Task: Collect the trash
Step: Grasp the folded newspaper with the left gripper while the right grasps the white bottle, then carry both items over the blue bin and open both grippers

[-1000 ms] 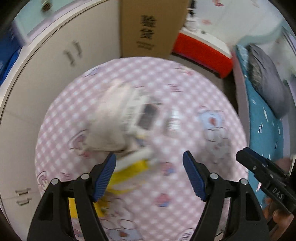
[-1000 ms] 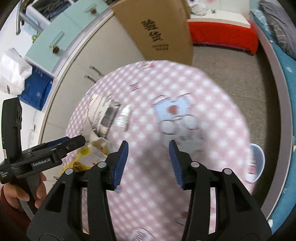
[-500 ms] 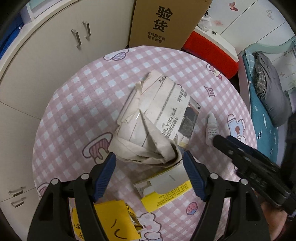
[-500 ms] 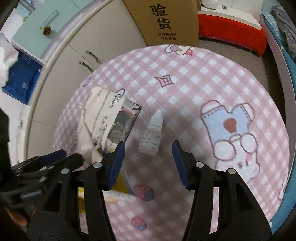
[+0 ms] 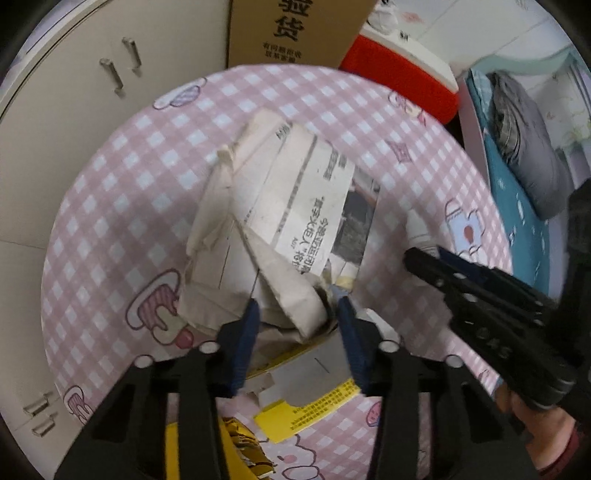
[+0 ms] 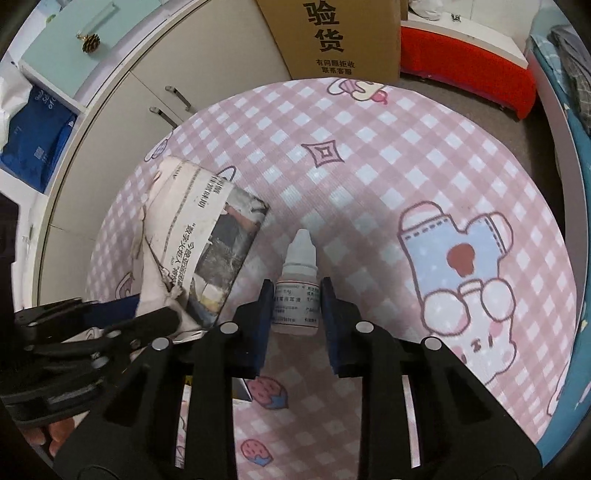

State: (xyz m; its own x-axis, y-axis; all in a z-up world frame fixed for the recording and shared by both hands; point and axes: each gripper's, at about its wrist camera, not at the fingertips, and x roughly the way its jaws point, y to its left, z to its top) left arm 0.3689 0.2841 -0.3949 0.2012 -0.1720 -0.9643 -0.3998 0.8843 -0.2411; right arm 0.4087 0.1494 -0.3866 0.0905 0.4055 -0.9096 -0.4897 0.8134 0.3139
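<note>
My left tongs (image 5: 297,314) point steeply down, the blue pads pinched on the near, crumpled end of the newspaper wad (image 5: 273,229). The jaws have just been closing, with paper bunched between them. Below the pads, at 6 o'clock in the left view, a flattened white-and-yellow carton (image 5: 314,391) lies on the tabletop (image 5: 110,206), and a yellow scrap (image 5: 192,454) sits at 7 o'clock by the frame's edge.

My right tongs (image 6: 296,295) have also just been closing. They sit narrow around a small white dropper bottle (image 6: 297,291), one pad against each side of its labelled body. The bottle lies flat, cap pointing away toward 12 o'clock.

From the right view the newspaper wad is at 9 o'clock of the bottle, near it but apart, with the left tongs' black frame at its near end. From the left view the right tongs come in from 3 o'clock, a hand (image 5: 535,417) showing behind them at 4 o'clock.

The tabletop wears a pink checked cloth with cartoon prints; a blue-and-white bear figure (image 6: 461,266) lies at 3 o'clock of the bottle.

Beyond the tabletop's far edge: a brown cardboard box (image 6: 332,33) with black printed characters at 12 o'clock, cream cabinet doors (image 6: 155,96) at 10 o'clock, a red box (image 6: 469,62) on the floor at 1 o'clock, a bed (image 5: 524,155) with teal sheet and grey bedding at 2 o'clock.
</note>
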